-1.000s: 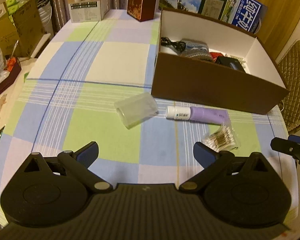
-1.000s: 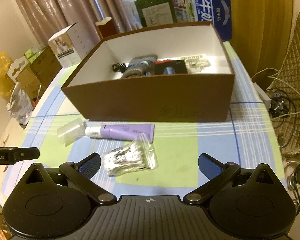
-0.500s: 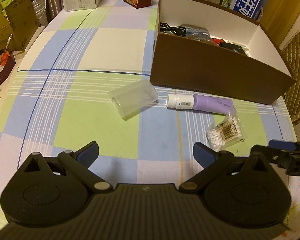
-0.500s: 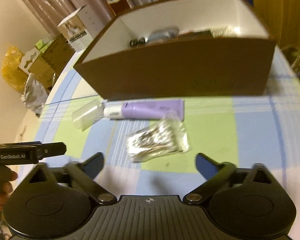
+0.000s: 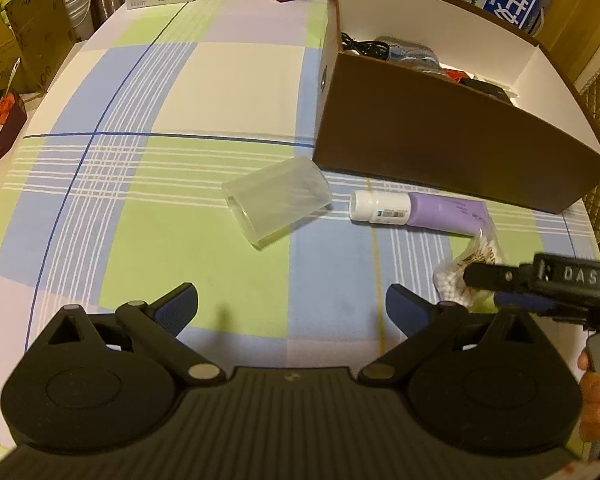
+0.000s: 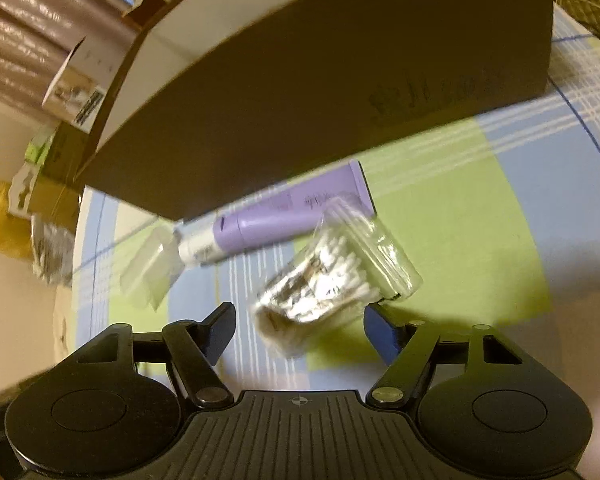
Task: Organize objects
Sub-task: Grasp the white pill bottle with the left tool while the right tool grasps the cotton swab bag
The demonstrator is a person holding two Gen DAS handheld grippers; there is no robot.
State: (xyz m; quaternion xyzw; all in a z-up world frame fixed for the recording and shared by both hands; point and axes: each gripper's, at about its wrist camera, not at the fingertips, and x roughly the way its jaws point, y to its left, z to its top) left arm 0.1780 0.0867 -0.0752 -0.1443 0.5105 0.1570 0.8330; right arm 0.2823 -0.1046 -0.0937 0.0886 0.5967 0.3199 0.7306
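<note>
Some things already lie in the brown box point(image 5: 440, 136). Three wait on the counter point(image 5: 220, 80). The bag of cotton swabs point(image 6: 328, 280) sits between the right gripper point(image 6: 300, 330) jaws, which have been closing but aren't touching yet. Ahead lie the purple tube point(image 6: 284, 220) and the clear case point(image 5: 276, 204). The left gripper point(image 5: 292, 308) jaws stand apart, empty.

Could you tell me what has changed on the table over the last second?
The right hand-held gripper came down over the bag of cotton swabs, its jaws closing around it but not yet pressing. The left hand-held gripper sank slightly, open. Purple tube, clear case and brown box stayed put.
</note>
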